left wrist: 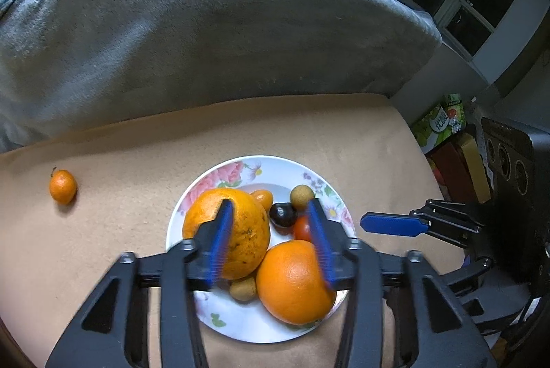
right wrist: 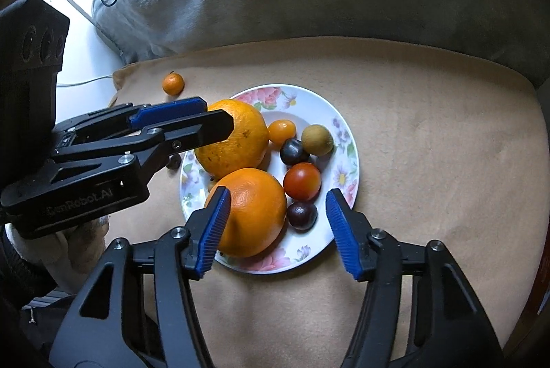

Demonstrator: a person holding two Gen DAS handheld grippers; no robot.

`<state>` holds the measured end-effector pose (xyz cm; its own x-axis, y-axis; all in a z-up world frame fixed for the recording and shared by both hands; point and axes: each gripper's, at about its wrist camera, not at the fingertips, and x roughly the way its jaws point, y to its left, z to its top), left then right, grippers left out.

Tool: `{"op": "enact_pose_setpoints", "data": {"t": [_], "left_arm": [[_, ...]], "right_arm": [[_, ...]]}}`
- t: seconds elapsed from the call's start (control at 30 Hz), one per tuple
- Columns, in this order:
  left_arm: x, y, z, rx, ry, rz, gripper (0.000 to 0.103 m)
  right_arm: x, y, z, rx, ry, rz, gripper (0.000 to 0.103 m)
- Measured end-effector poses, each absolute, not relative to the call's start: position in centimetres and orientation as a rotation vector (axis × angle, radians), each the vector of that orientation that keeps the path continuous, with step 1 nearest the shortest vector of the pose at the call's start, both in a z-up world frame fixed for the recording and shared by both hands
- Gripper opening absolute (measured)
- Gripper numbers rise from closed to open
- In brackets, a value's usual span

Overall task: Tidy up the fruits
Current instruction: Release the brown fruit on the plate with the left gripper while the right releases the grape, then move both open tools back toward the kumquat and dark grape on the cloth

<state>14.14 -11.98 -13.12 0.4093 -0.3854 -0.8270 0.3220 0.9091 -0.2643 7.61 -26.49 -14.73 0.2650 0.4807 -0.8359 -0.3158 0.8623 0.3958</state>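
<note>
Left tongs (left wrist: 270, 208) gaped wide over plate (left wrist: 220, 326), gripping nothing, tips above the far orange (left wrist: 240, 241) and the small fruits. Right tongs (right wrist: 275, 198) likewise spread wide and empty, straddling the near orange (right wrist: 254, 213) and a dark plum (right wrist: 302, 213). Floral round plate sat mid tan cloth (right wrist: 429, 162), with bare cloth all round, broadest toward 3 o'clock in the right view. Lone kumquat (left wrist: 62, 186) lay well apart off the plate at 9 o'clock in the left view. Grey plush blanket (left wrist: 206, 24) heaped along the far edge at 12 o'clock. Also on plate: tomato (right wrist: 302, 180), longan (right wrist: 317, 140), all smooth and round.
</note>
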Motion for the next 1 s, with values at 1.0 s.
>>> {"op": "enact_pose_setpoints", "data": {"t": [1.0], "left_arm": [[13.6, -9.8, -10.6, -0.094, 0.984, -0.343, 0.071]], "right_arm": [[9.0, -25.5, -14.0, 0.185, 1.180, 0.524, 0.082]]}}
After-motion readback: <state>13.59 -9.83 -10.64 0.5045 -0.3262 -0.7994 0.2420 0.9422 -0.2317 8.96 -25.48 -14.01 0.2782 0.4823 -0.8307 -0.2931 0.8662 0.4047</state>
